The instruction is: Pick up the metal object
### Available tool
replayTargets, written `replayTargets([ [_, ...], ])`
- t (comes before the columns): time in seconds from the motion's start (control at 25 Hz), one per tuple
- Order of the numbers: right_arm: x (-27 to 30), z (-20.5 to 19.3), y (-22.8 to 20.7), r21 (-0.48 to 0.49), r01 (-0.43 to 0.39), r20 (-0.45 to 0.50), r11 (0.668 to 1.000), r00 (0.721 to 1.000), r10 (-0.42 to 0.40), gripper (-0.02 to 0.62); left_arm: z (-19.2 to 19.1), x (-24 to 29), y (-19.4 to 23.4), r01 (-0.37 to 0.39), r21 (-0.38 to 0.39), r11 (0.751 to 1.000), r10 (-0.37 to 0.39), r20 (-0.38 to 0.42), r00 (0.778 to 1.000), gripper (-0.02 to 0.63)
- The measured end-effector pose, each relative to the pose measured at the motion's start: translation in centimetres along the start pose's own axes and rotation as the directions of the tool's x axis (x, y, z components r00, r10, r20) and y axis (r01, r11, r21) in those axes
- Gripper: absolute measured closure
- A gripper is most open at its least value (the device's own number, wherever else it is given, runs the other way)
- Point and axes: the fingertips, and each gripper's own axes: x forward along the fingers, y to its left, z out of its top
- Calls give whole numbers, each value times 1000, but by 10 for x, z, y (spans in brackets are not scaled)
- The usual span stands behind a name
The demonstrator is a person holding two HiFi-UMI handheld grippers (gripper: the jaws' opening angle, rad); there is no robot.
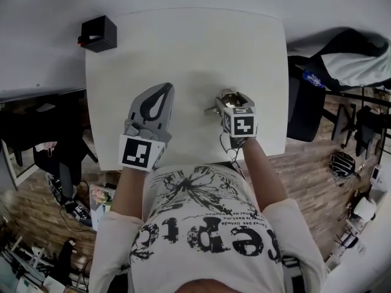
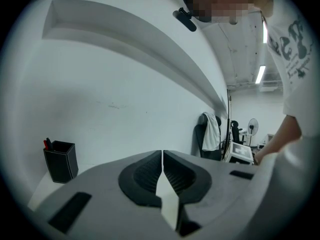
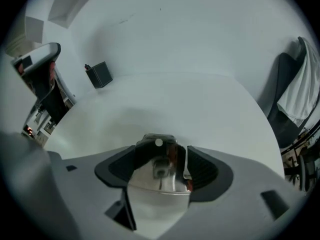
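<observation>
Straddling the metal object, grasp not yet made

Right gripper (image 3: 161,151) points steeply down at the white table (image 1: 183,47). Its jaws are spread wide around the metal object (image 3: 160,171), which sits on the tabletop between the pads with no squeeze visible. Left gripper (image 2: 162,156) hovers alongside, jaws together, empty. Next, likely: close right jaws squarely, then lift.

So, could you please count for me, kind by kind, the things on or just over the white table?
Metal object: 1
Pen holder: 1
Grippers: 2 (left gripper, jaws together; right gripper, jaws apart round the metal object)
Total: 4
</observation>
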Motion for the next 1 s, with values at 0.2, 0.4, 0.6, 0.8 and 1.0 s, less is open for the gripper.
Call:
replayTargets([
  [0.2, 7, -1, -2, -2, 11, -61, 1000, 998, -11, 301, 5, 12, 11, -23, -11, 1000, 23, 49, 999, 595],
  [0.4, 7, -1, -1, -12, 8, -74, 1000, 997, -9, 311, -9, 9, 8, -27, -37, 999, 27, 6, 1000, 595],
  [0.6, -1, -6, 1, -8, -17, -73, 1000, 997, 16, 313, -6, 1, 0, -38, -21, 999, 38, 8, 999, 595],
  [0.8, -28, 8, 2, 9, -51, 26, 999, 998, 51, 313, 2, -3, -10, -73, 29, 997, 72, 31, 997, 595],
  [1.0, -66, 35, -1, -25, -56, 158, 998, 986, 59, 313, 21, -11, -30, -102, 57, 993, 98, 66, 993, 595],
])
